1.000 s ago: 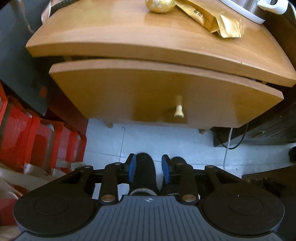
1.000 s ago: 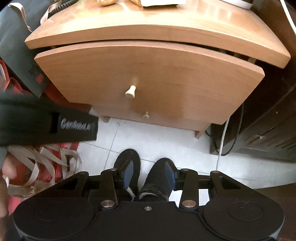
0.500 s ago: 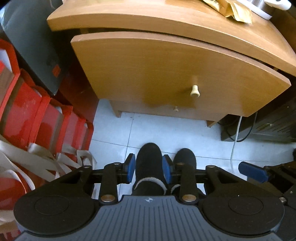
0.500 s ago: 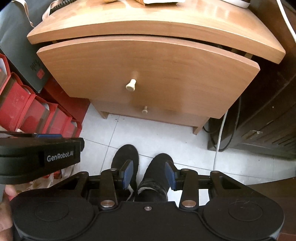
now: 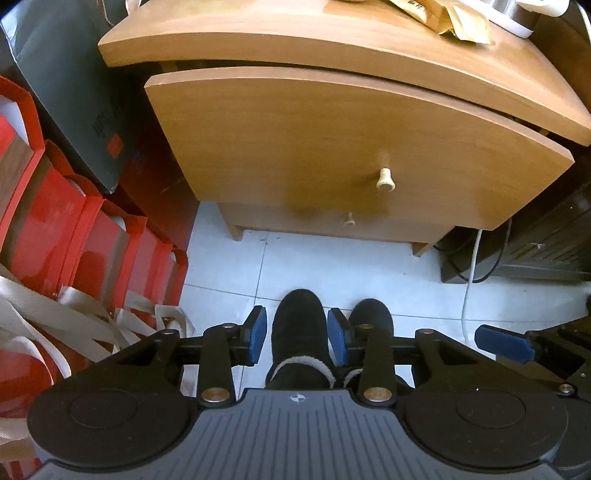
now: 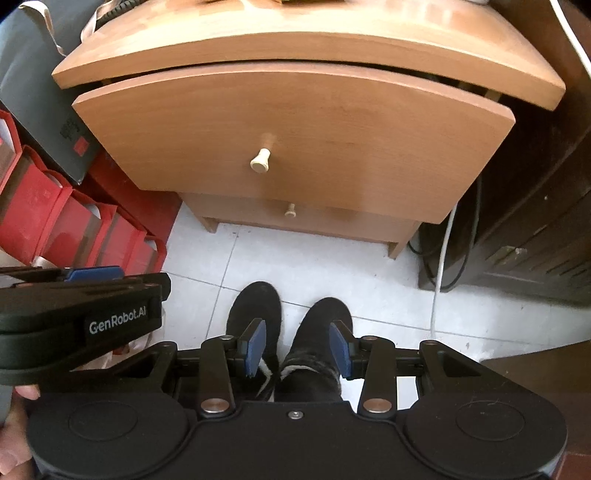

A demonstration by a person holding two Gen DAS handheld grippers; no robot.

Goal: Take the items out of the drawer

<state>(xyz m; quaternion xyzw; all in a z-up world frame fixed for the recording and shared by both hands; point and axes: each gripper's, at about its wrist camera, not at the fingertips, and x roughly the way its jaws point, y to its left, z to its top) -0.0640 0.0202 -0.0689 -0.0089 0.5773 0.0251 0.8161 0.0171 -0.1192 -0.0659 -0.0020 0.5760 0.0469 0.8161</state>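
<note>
A wooden nightstand fills both views. Its top drawer [image 5: 314,140] stands slightly out, leaving a dark gap under the tabletop, and its contents are hidden. A pale knob [image 5: 385,180] sticks out of the drawer front [image 6: 295,122], also seen as the knob [image 6: 260,161]. My left gripper [image 5: 296,325] hangs over the floor well short of the drawer. Its jaws are opening and hold nothing. My right gripper [image 6: 298,339] is open and empty, pointing down beside it. The left gripper [image 6: 81,314] shows at the right wrist view's left edge.
A lower drawer with a small knob [image 5: 348,220] sits beneath. Red gift bags [image 5: 74,229] and a dark bag [image 5: 74,85] crowd the left. A gold packet [image 5: 454,18] lies on the nightstand. A white cable [image 6: 443,251] and dark cabinet [image 6: 535,221] stand right. A person's black shoes [image 5: 299,332] rest on white tiles.
The left gripper has drawn back from the nightstand, so the drawer looks smaller and farther, and its jaws have widened. The right gripper has stayed put.
</note>
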